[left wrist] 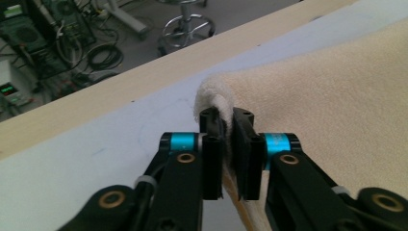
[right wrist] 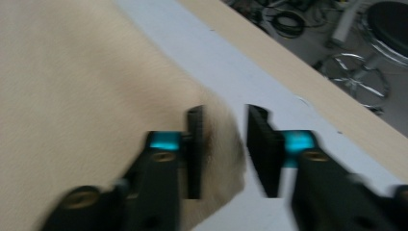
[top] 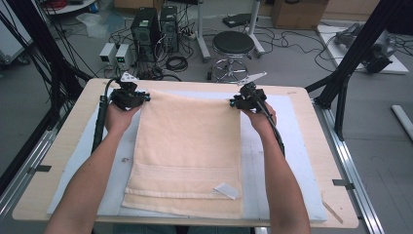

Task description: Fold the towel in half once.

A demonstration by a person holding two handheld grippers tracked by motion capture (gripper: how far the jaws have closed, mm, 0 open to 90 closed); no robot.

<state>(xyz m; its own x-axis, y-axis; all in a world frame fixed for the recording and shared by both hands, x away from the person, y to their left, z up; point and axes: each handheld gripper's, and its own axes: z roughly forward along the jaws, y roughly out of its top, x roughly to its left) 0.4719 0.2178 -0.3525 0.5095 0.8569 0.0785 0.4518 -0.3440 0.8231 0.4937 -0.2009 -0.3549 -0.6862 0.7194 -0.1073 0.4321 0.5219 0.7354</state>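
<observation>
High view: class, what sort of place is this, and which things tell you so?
Probably a robotics or electronics lab: computer towers and tangled cables sit on the floor beyond the table, beside bench power supplies and a round stool.

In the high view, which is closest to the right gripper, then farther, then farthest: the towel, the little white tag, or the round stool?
From the right gripper:
1. Towel: its far right corner sits at the jaws.
2. Stool: on the floor beyond the table.
3. White tag: near the towel's near edge.
</observation>
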